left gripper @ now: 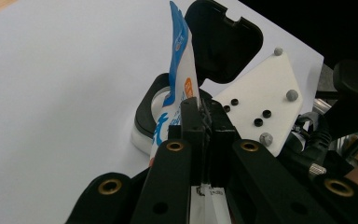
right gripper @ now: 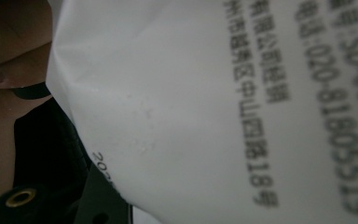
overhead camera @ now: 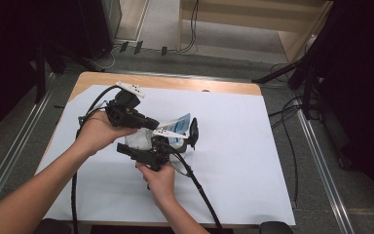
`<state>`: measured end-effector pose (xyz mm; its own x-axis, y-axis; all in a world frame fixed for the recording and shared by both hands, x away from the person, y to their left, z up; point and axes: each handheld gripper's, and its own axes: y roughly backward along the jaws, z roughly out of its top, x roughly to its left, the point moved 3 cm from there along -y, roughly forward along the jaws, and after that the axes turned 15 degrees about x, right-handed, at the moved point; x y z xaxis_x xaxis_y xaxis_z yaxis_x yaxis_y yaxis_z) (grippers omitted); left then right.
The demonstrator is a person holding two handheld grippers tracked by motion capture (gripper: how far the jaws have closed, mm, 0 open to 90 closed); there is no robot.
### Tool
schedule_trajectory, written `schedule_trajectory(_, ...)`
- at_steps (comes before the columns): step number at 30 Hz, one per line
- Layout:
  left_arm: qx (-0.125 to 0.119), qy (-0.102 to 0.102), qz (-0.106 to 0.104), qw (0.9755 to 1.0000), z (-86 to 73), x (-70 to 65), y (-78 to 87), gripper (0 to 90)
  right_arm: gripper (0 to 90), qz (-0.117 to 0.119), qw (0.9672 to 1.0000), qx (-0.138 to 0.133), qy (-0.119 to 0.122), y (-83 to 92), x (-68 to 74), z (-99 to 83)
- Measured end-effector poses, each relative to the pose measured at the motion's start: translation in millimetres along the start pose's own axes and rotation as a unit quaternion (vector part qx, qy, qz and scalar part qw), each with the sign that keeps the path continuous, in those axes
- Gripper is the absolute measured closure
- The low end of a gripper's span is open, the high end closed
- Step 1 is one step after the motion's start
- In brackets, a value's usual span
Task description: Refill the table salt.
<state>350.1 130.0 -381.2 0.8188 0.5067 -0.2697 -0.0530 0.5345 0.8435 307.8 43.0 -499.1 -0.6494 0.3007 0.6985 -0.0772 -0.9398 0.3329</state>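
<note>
Left hand-held gripper (left gripper: 204,135): jaws clenched on the edge of a white-and-blue pouch (left gripper: 179,79), held above the paper-covered tabletop (overhead camera: 233,146). Right hand-held gripper (overhead camera: 148,152): just below the pouch, printed pouch face pressed close to its camera; jaw state cannot be told. Black-rimmed container (left gripper: 145,112), lid open, beside the pouch

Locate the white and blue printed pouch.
High view: the white and blue printed pouch sits mid-table between the left gripper and right gripper, above a black lidded box.
</note>
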Motion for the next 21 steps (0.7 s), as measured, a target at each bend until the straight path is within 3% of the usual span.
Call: schedule_trajectory(21, 0.000, -0.003, 0.000, 1.0000, 2.5, -1.7, 0.4, 89.4, 54.6, 0.002, 1.0000, -0.003, 0.003, 1.9, -0.2, 1.4)
